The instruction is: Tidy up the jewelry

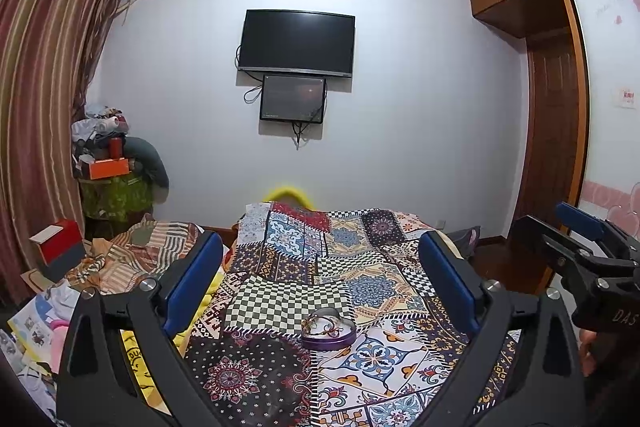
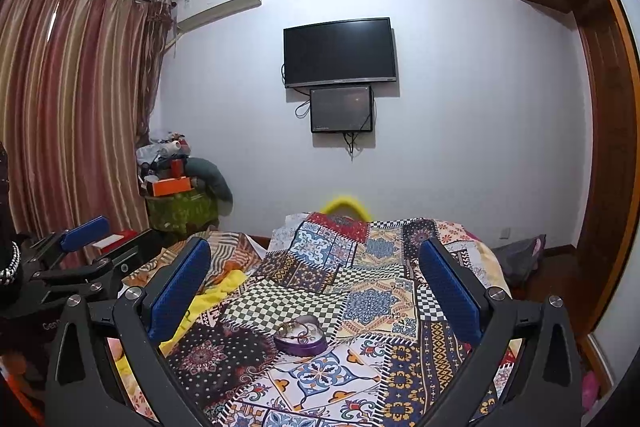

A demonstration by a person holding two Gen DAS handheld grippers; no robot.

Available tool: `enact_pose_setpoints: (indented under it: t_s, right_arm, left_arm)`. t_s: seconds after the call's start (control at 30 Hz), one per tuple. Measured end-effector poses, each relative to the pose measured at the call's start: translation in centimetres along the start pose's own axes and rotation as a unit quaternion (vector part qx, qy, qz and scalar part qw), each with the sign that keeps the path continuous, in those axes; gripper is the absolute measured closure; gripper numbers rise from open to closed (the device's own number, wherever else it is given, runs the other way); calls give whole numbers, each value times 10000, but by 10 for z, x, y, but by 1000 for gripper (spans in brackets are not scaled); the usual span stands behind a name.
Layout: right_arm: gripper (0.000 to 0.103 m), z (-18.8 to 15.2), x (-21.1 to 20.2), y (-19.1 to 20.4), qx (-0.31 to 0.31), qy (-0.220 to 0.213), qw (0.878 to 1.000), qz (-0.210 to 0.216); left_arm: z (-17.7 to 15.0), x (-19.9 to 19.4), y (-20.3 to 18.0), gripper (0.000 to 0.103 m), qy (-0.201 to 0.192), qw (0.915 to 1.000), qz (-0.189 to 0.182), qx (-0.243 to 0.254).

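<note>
A purple heart-shaped box [image 1: 329,331] lies open on the patchwork bedspread [image 1: 360,267], with gold bangles and a reddish strand [image 1: 325,325] inside it. My left gripper [image 1: 320,247] hovers above and short of the box, jaws wide apart with nothing between them. In the right wrist view the same box [image 2: 301,339] sits a little left of centre. My right gripper [image 2: 316,247] is open over the bed and holds nothing. Each gripper shows in the other's view: the right gripper [image 1: 580,227] at the right edge, the left gripper [image 2: 84,229] at the left.
A rumpled striped blanket [image 1: 144,251] and yellow cloth [image 2: 224,287] lie left of the bedspread. A red box [image 1: 60,243], papers and piled clutter [image 1: 108,147] fill the left corner by the curtain. A wardrobe [image 1: 556,107] stands right. Two dark screens [image 1: 296,43] hang on the far wall.
</note>
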State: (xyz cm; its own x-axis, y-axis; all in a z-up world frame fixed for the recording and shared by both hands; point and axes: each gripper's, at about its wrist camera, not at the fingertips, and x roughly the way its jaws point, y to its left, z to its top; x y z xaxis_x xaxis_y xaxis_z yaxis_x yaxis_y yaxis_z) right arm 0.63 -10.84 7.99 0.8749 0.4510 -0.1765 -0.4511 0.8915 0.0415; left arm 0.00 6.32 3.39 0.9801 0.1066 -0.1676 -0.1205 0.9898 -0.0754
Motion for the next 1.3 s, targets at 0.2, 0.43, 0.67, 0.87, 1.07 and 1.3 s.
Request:
enact_pose_setpoints:
  t_s: [0.2,0.43,0.67,0.87,1.07,1.3]
  right_arm:
    - [0,1,0,-1,23,19,10000,0]
    - [0,1,-1,-2,47,45,10000,15]
    - [0,1,0,-4,81,65,9999,21]
    - [0,0,1,-6,108,67,9999,33]
    - [0,-2,0,-5,114,63,9999,28]
    - [0,-2,1,-5,124,85,9999,19]
  left_arm:
    - [-1,2,0,4,26,10000,-71,-17]
    - [-1,2,-1,4,19,9999,-144,-11]
    - [1,-1,-1,4,-9,9997,-225,32]
    - [1,1,-4,4,30,9996,-272,84]
    - [1,2,-5,4,50,9996,-259,77]
    - [0,3,-4,4,75,9996,-278,61]
